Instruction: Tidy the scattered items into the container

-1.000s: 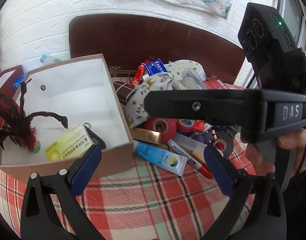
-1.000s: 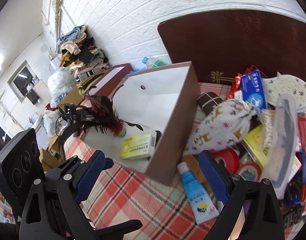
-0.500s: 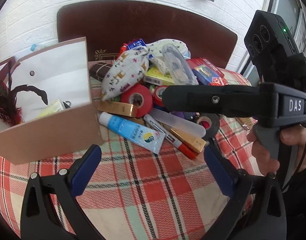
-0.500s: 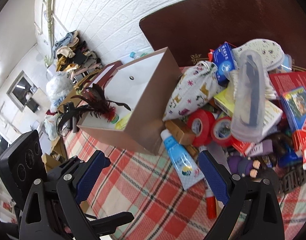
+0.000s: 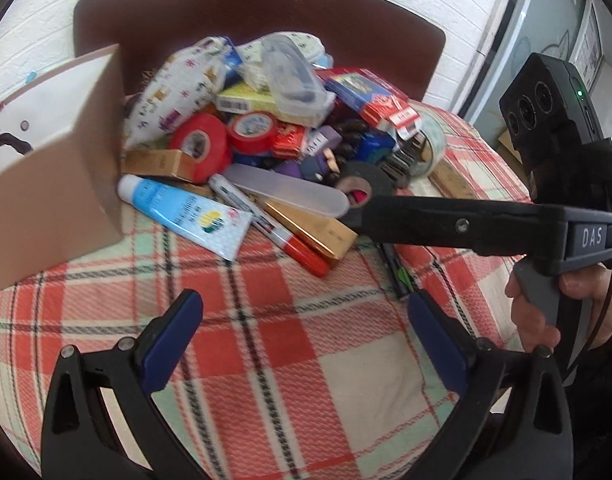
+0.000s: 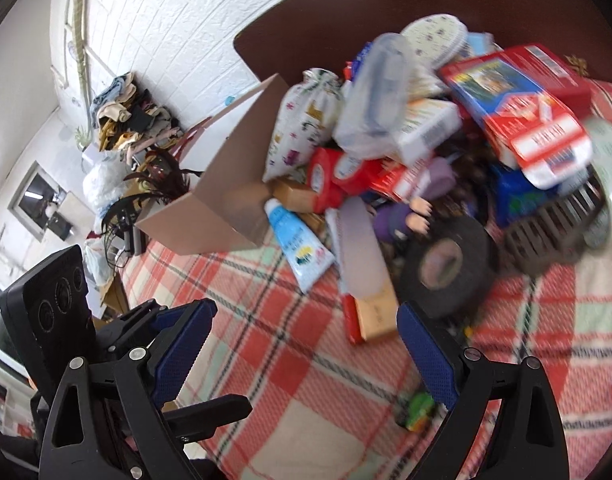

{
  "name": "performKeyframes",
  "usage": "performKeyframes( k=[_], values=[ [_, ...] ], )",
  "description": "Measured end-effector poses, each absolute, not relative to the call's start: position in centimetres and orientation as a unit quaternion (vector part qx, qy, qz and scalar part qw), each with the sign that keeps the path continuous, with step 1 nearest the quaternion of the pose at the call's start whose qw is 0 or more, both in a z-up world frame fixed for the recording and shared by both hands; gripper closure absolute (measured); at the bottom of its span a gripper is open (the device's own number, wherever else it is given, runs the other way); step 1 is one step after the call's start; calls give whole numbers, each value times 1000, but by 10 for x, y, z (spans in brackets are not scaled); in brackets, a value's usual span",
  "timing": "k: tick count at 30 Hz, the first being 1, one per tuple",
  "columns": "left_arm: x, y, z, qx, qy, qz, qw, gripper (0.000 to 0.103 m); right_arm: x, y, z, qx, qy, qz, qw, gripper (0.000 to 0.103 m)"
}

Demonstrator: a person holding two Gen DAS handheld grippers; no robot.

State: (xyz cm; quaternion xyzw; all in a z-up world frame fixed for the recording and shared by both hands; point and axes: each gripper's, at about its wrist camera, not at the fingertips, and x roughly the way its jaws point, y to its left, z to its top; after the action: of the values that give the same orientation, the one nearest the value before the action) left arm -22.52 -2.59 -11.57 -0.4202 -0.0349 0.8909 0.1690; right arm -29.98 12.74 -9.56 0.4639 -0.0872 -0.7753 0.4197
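Blurring hides pile labels; box cut off left.

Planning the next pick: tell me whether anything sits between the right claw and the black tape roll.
Nothing visible does. The right claw is open above bare plaid cloth, and the black tape roll lies just ahead of its right finger. A gold box and a frosted case lie beside the roll, left of that path.

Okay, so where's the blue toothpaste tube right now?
In the left wrist view the toothpaste tube lies on the plaid cloth at the pile's near edge, its cap by the cardboard box, beside a red-capped pen.
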Motion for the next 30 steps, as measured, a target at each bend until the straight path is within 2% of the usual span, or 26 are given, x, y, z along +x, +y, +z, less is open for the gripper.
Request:
performKeyframes(
  k=[7,10,12,17,19,21,23,26,28,30],
  values=[
    [-222,12,-134,-425,-22,883,197,1,-288,174,-113,460,-101,-787,398,8],
    [-219,23,-138,-423,-17,880,216,4,-284,193,-120,457,-110,-794,386,8],
    [-217,32,-142,-425,-6,877,225,10,-285,203,-124,459,-120,-795,378,13],
    [-220,47,-147,-429,1,871,239,16,-286,208,-128,462,-136,-788,385,22],
    [-223,49,-148,-428,-6,870,246,23,-287,204,-129,466,-138,-782,390,32],
    [-225,51,-149,-426,-18,868,256,41,-290,197,-131,473,-136,-778,391,39],
    [-229,51,-151,-424,-30,867,260,50,-293,190,-132,478,-132,-776,390,43],
    [-235,52,-155,-431,-40,863,260,58,-298,180,-135,485,-126,-772,391,47],
    [-239,53,-158,-434,-46,860,265,61,-300,175,-138,491,-123,-768,392,53],
    [-244,54,-160,-438,-53,855,271,63,-301,172,-142,496,-122,-767,387,54]
  ],
)
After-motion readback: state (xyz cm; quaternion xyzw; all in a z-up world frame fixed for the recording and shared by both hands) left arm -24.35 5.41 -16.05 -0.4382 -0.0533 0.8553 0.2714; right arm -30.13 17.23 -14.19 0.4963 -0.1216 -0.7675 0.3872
